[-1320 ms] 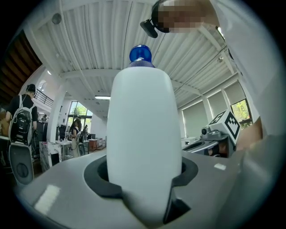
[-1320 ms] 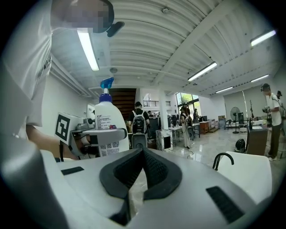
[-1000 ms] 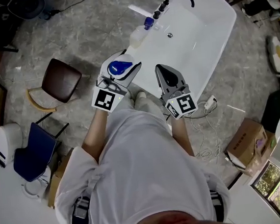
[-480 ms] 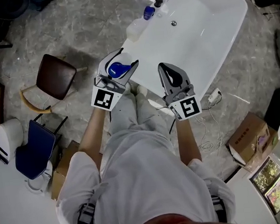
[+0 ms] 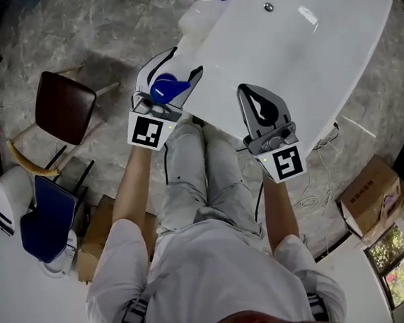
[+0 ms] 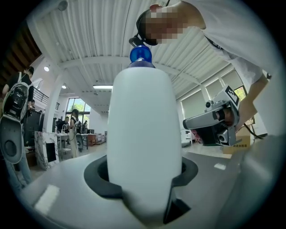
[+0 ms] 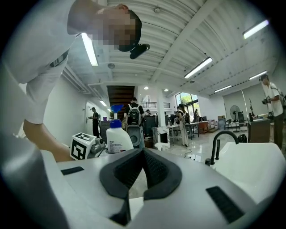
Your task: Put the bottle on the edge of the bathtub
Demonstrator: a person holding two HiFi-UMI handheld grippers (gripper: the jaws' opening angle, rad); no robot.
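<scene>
While left gripper (image 5: 177,78) clasps the blue-capped bottle (image 6: 144,129), right gripper (image 7: 142,153) closed, near bathtub (image 5: 334,52)

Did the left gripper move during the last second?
Yes. The left gripper, with the bottle, went toward the bathtub and away from the chair.

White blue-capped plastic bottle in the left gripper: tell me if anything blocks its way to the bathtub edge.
Nothing visible does. The white blue-capped plastic bottle, clamped in the left gripper, hangs beside the white bathtub's bare near rim. Another white bottle stands farther along that rim, off the path.
</scene>
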